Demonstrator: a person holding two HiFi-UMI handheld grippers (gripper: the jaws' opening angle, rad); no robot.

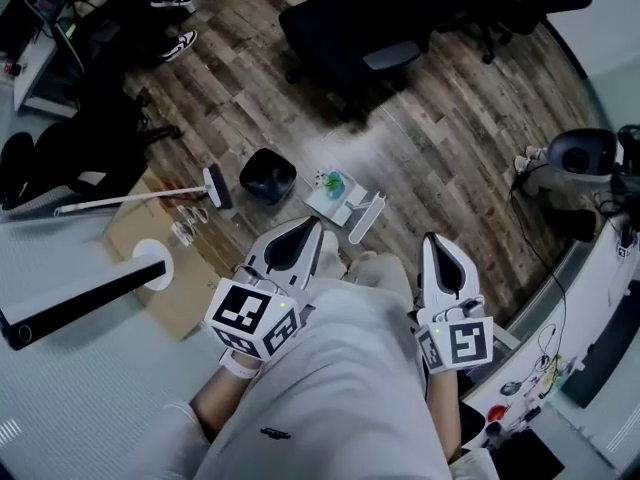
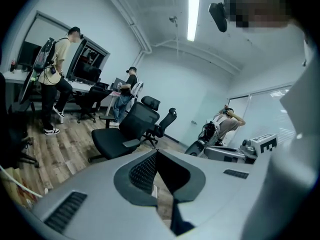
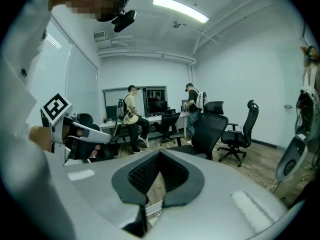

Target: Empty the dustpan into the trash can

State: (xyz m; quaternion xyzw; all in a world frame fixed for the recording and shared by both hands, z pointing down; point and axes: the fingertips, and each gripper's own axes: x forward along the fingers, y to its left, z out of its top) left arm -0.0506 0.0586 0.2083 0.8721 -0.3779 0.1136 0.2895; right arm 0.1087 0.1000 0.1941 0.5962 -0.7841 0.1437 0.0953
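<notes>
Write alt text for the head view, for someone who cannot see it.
From above, a person holds the left gripper and right gripper, both closed and empty, near their body over a wooden floor. Ahead sit a white dustpan holding scraps, a black trash can beside it, and a broom lying farther left.

Contents of the dustpan [image 1: 345, 206]: too small to identify. Interior of the trash can [image 1: 267, 176], at its 9 o'clock: dark, unreadable. Office chair [image 1: 340, 33], 12 o'clock: cropped by the top edge.
</notes>
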